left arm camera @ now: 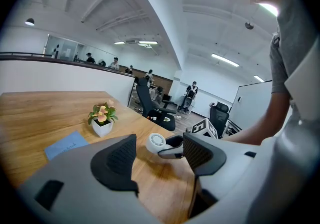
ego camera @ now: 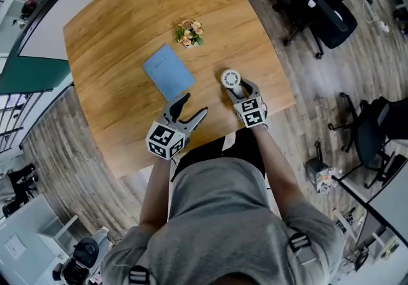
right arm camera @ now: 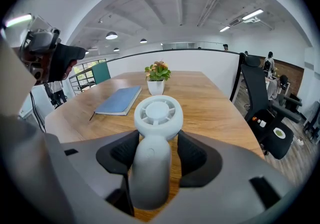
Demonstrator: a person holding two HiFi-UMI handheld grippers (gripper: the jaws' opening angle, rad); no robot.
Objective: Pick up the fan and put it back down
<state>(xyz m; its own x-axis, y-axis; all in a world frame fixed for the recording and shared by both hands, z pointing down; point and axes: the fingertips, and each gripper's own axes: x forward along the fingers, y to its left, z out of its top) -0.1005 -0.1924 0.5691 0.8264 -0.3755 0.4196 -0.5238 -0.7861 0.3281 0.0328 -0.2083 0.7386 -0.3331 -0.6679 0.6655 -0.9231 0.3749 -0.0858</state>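
1. Head view: A person in a grey shirt (ego camera: pixel 223 213) stands at the near edge of a wooden table (ego camera: pixel 115 16), holding a gripper in each hand.
2. The right gripper (ego camera: pixel 238 91) is pinching a small white fan (ego camera: pixel 231 79). The fan's round head points away from the person, over the table's near right part. This view does not show whether the fan touches the wood.
3. The left gripper (ego camera: pixel 195 105) hovers over the near edge with its jaws spread and nothing between them.
4. A blue notebook (ego camera: pixel 168 72) lies flat mid-table, just left of the fan. A small flower pot (ego camera: pixel 189 32) stands beyond it. A black office chair (ego camera: pixel 322 13) stands on the floor to the right.
5. Left gripper view: The left gripper (left arm camera: pixel 159 160) has its two dark jaws well apart, with only bare table between them.
6. Beyond the jaws, the fan (left arm camera: pixel 155 143) shows with a jaw of the right gripper beside it. The flower pot (left arm camera: pixel 102 120) and notebook (left arm camera: pixel 65 144) sit to the left.
7. Right gripper view: The right gripper (right arm camera: pixel 155 154) has its pads pressed against both sides of the fan's handle, just below the round head. The fan (right arm camera: pixel 157 118) fills the middle, head tilted away.
8. Behind it lie the notebook (right arm camera: pixel 119 100) on the left and the flower pot (right arm camera: pixel 157 78) straight ahead. An office chair (right arm camera: pixel 262 113) stands on the right.
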